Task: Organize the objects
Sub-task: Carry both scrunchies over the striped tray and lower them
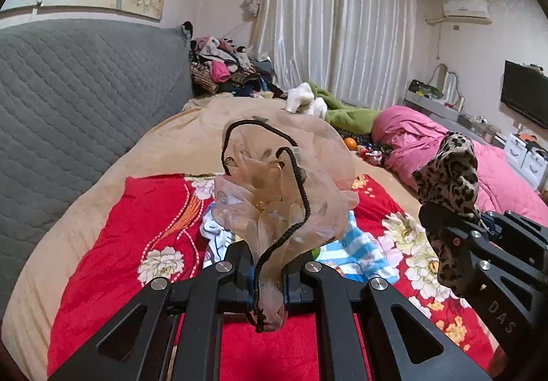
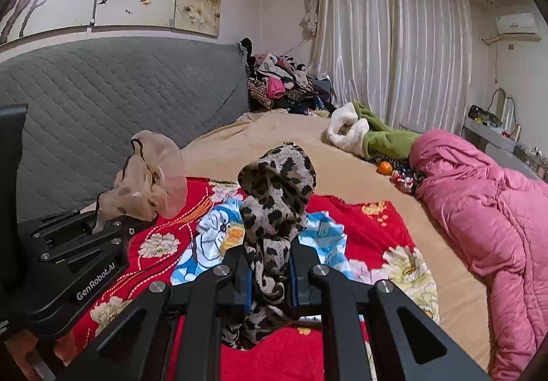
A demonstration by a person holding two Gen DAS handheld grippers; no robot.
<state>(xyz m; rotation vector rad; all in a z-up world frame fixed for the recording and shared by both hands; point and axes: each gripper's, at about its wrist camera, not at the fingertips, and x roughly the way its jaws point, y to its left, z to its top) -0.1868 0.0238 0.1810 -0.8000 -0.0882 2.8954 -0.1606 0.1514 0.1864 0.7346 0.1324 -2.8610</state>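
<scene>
My left gripper (image 1: 269, 266) is shut on a sheer beige scarf (image 1: 291, 175) with a black cord edge, held up above the bed. The scarf also shows at the left of the right wrist view (image 2: 154, 172). My right gripper (image 2: 270, 268) is shut on a leopard-print scarf (image 2: 277, 189), bunched and standing up between the fingers. This scarf and the right gripper show at the right of the left wrist view (image 1: 448, 175). Both grippers hover side by side over a red floral blanket (image 1: 144, 210).
A blue-and-white cartoon cloth (image 2: 212, 237) lies on the red blanket below the grippers. A pink quilt (image 2: 486, 210), a green-and-white garment (image 2: 373, 138) and an orange (image 2: 384, 168) lie on the tan bed. A clothes pile (image 2: 284, 83) sits beside the grey headboard (image 2: 120, 90).
</scene>
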